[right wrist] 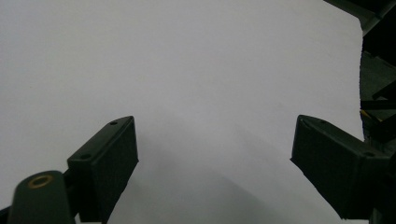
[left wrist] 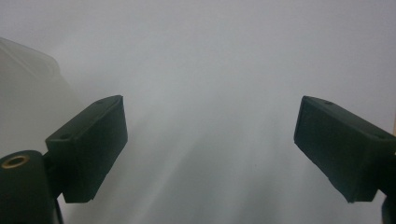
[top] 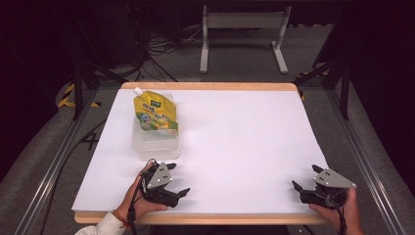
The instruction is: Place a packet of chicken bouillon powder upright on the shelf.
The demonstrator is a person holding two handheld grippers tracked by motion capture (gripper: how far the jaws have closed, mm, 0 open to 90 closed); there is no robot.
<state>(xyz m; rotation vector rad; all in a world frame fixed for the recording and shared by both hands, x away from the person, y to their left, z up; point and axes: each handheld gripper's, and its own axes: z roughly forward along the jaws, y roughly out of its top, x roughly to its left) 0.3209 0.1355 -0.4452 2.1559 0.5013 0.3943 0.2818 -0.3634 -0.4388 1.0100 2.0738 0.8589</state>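
My left gripper [top: 177,179], lower left, gapes wide and empty just below the clear tub [top: 155,142]; my right gripper [top: 307,177], lower right, likewise holds nothing.

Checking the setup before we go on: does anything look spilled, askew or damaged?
Nothing spilled or damaged. The yellow pouch lies slightly askew on the clear container. Both the left gripper and the right gripper are open and empty.

Pouch [top: 155,112] on container [top: 155,142], table's [top: 244,137] far-left.
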